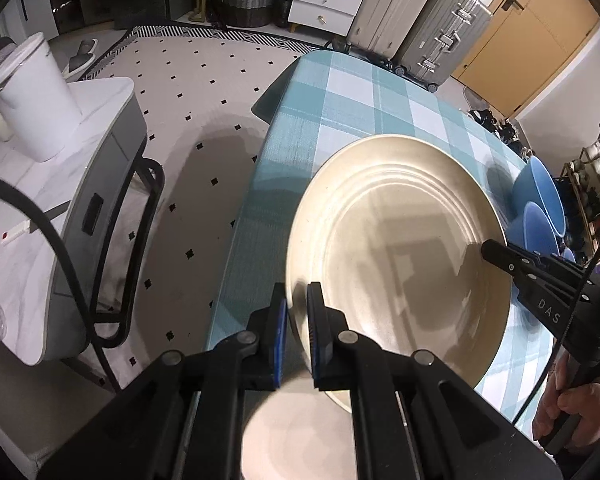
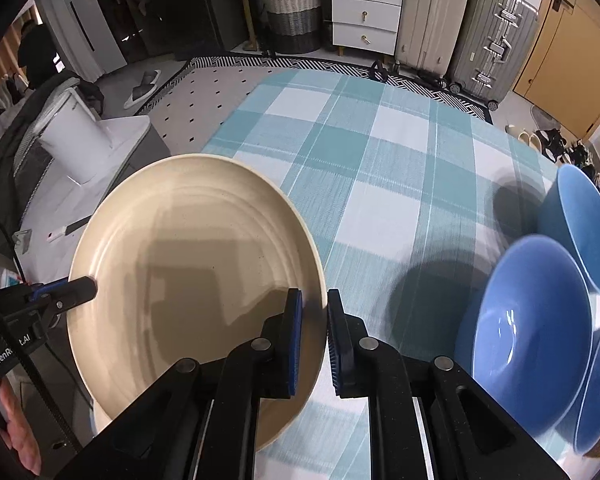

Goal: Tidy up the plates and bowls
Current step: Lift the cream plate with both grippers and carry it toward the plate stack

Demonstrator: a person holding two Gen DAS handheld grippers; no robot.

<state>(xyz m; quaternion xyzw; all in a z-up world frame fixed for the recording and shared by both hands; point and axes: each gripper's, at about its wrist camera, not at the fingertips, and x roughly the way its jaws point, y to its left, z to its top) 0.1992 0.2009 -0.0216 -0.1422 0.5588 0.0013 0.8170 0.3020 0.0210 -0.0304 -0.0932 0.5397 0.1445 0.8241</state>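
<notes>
A large cream plate [image 1: 396, 248] is held over the left part of a table with a teal checked cloth [image 1: 340, 96]. My left gripper [image 1: 297, 336] is shut on the plate's left rim. My right gripper [image 2: 311, 344] is shut on its right rim; the plate fills the left of the right wrist view [image 2: 196, 280]. The right gripper's fingers [image 1: 500, 254] show at the plate's far edge in the left wrist view. Blue bowls [image 2: 532, 332] stand at the table's right edge, also seen in the left wrist view [image 1: 540, 200]. A second pale plate [image 1: 296, 432] lies under the held one.
A white side table [image 1: 28, 208] with a white cylindrical bin [image 1: 36, 96] and a black cable stands left of the table. Suitcases [image 2: 468, 28], a white drawer unit [image 2: 366, 12] and a woven basket [image 2: 294, 16] stand at the back. The cloth's middle [image 2: 380, 168] lies beyond the plate.
</notes>
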